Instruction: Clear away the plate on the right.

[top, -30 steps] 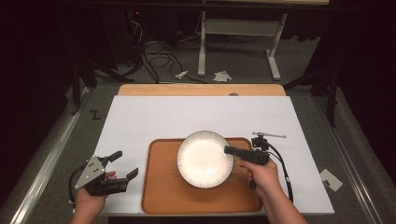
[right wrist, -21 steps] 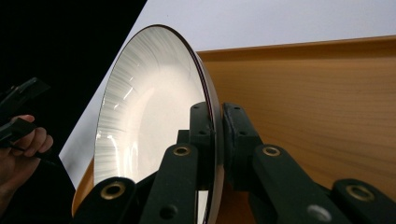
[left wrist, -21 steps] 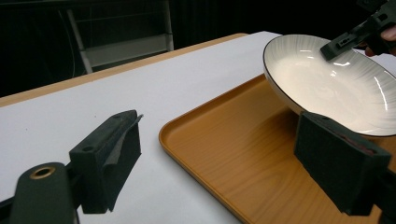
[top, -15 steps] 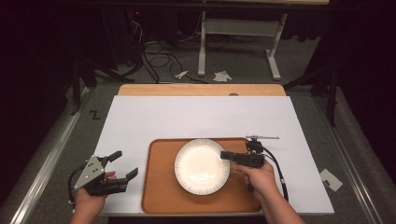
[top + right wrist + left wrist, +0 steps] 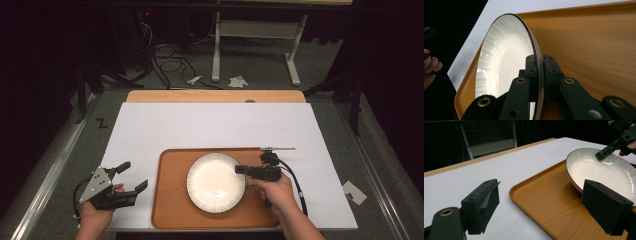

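My right gripper is clamped on the right rim of the round white ceramic plate with a dark ribbed edge, one jaw inside the rim and one outside, as the right gripper view shows. The plate sits over the orange-brown wooden tray near the front edge of the white-covered table. My left gripper hangs with its jaws spread wide and empty, left of the tray and well apart from the plate.
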A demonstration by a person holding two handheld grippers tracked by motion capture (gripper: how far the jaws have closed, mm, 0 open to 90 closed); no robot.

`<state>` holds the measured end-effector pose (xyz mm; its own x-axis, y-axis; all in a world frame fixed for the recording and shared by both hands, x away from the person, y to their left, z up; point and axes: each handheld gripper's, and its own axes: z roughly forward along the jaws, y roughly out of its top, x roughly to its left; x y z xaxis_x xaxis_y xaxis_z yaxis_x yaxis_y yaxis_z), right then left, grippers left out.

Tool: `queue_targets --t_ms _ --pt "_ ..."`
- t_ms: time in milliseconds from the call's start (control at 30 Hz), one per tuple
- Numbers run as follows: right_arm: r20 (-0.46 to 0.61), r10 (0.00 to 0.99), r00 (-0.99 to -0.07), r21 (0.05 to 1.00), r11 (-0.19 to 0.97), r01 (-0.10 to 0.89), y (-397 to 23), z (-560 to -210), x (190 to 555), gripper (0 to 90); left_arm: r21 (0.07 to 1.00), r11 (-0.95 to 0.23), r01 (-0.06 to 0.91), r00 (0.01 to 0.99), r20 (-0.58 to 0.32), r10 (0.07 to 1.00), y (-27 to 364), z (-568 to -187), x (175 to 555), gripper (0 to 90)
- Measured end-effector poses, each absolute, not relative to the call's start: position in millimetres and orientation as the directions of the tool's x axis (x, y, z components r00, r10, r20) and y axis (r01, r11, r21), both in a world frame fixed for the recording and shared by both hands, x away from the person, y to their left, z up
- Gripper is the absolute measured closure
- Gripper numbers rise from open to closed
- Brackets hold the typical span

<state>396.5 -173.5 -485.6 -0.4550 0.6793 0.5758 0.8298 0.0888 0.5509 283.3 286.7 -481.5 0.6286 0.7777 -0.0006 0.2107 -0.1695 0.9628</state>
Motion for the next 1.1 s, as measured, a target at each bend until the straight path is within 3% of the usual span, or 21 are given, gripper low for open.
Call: queue_targets --t_ms 1100 --pt "0.518 0.749 -0.415 0.485 0.142 0.863 -175.3 -499.7 400.9 80.7 0.961 -0.172 0.216 0.632 -0.004 0.775 285.9 -482.4 284.1 15.3"
